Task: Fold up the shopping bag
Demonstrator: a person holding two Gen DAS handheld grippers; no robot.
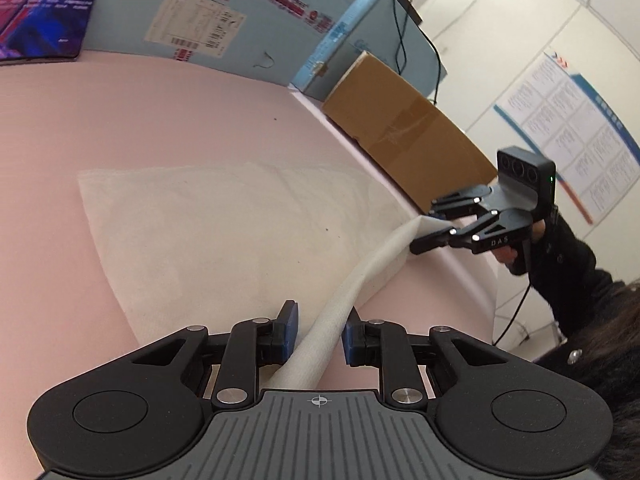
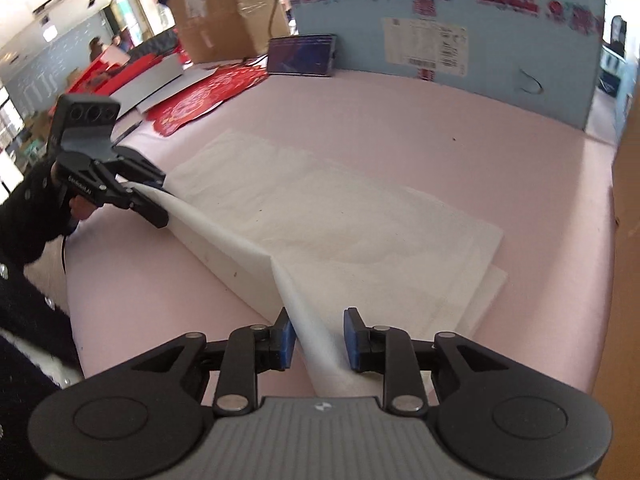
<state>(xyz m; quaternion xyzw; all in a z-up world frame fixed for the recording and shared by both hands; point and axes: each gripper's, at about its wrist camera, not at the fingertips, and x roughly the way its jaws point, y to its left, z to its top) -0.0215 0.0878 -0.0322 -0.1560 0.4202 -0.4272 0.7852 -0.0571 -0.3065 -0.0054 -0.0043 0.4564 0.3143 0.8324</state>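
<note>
From the left wrist, one white shopping bag [image 1: 224, 224] lies flat on the pink table [image 1: 152, 104], its near edge lifted; the left gripper [image 1: 320, 330] is spread with that edge between its two blue pads, untouched, while the right gripper [image 1: 424, 226] far right has the corner between its fingers. From the right wrist, one bag [image 2: 360, 220] again, its raised fold running between the right gripper's [image 2: 316, 338] parted pads, and the left gripper [image 2: 154, 200] at far left grips the other end.
</note>
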